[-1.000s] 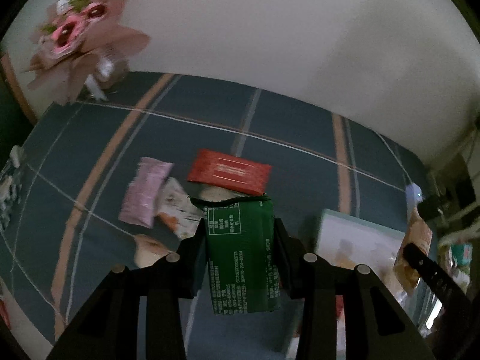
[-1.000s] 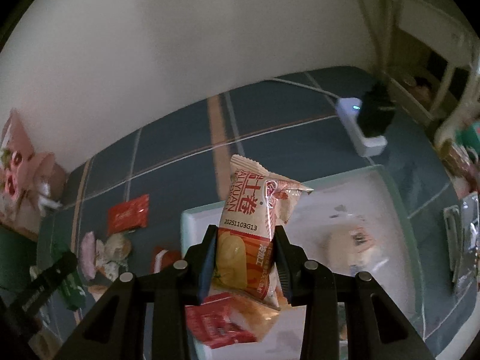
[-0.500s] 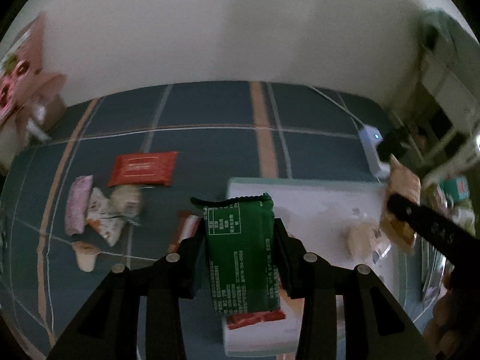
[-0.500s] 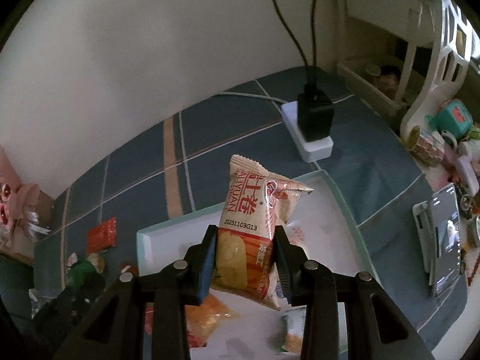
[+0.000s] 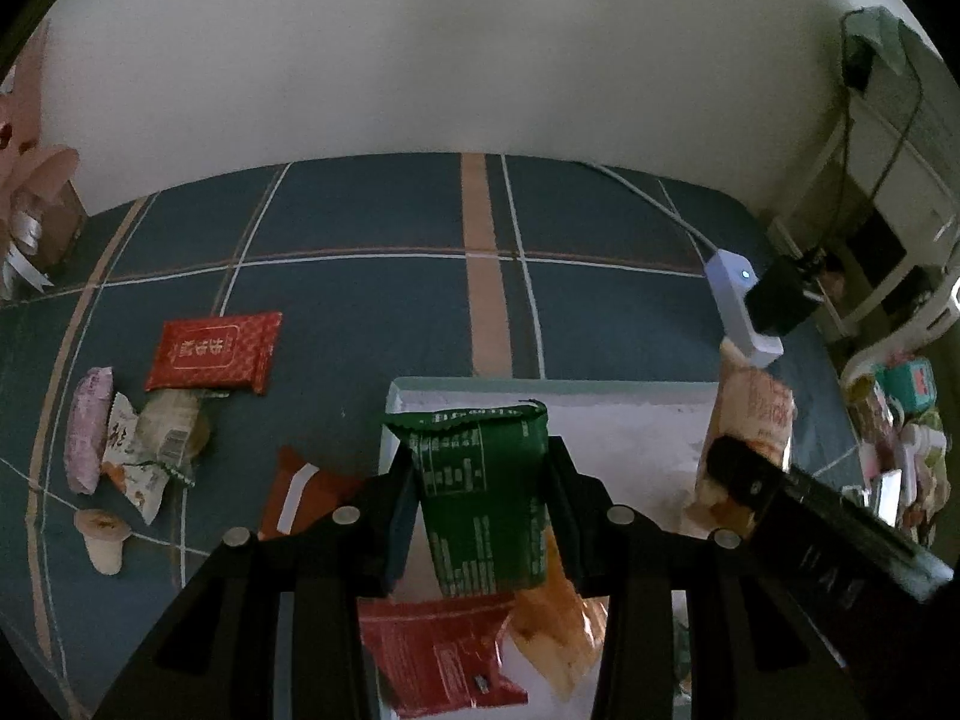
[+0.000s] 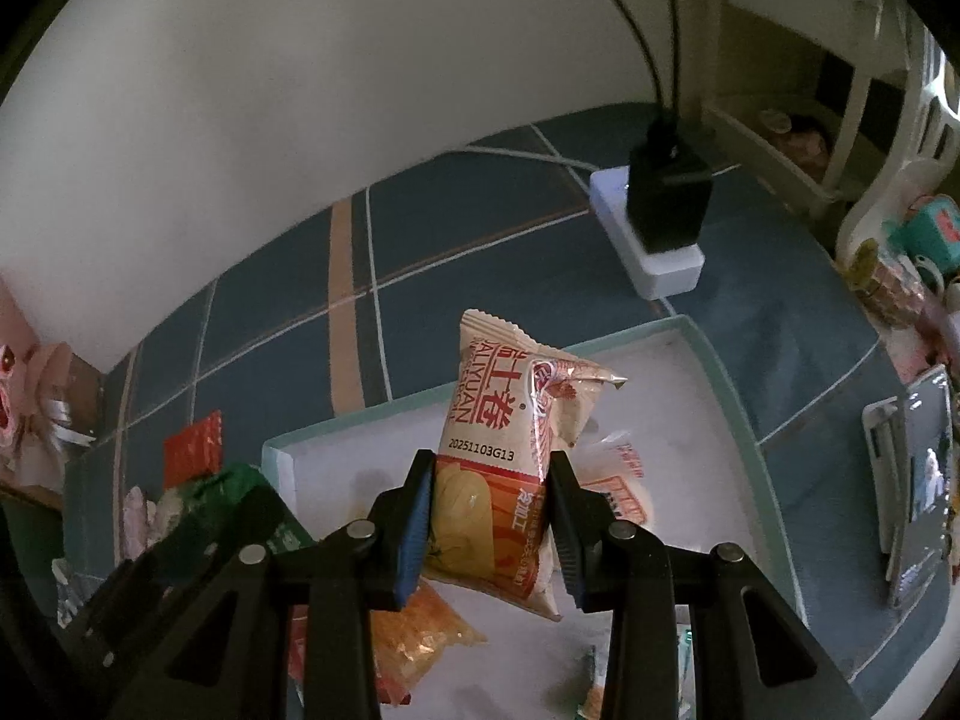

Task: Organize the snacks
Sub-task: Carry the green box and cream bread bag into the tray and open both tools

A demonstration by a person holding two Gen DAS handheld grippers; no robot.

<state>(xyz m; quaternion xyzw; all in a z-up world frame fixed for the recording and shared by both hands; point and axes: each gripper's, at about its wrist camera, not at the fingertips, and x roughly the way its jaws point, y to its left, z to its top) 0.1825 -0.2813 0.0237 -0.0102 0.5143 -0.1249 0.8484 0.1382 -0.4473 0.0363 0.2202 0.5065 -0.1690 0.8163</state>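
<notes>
Snacks are lying loose on the blue plaid table [image 5: 360,300] at far left of the left wrist view: a pink packet [image 5: 89,429], a white-and-orange wrapper [image 5: 133,468], a pale round-wrapped item [image 5: 174,426] and a small beige piece [image 5: 103,537] are sitting close together, w/ a red flat packet [image 5: 213,351] just beyond them. An orange-red packet [image 5: 300,495] is lying just left of the tray, partly behind the gripper arm.

Centre: left gripper [image 5: 480,501] is clamping a green packet [image 5: 483,492] upright, pads pressing both sides, and is hanging over the near-left part of the white tray [image 5: 600,396]. Inside the tray below it, a red packet [image 5: 441,651] and an orange crinkled bag [image 5: 555,624] are lying side by side, touching.

Right of centre: right gripper [image 6: 489,516] is squeezing an orange-and-cream snack bag [image 6: 510,438] around its lower half; bag is standing upright, top seal pointing away, above the tray [image 6: 708,360] interior. Date code is showing on the bag's front. In the left wrist view the same bag [image 5: 750,420] is showing at the tray's right side. A pale packet w/ red print [image 6: 618,474] is lying in the tray just behind that bag. Further packets are sitting at the tray's near edge, too cut off to identify.

Far right: a white power strip [image 6: 654,258] w/ a black plug [image 6: 669,192] is resting on the table beyond the tray, apart from it. A phone [image 6: 918,480] is lying by the table's right edge; misc. clutter beyond is unclear.
</notes>
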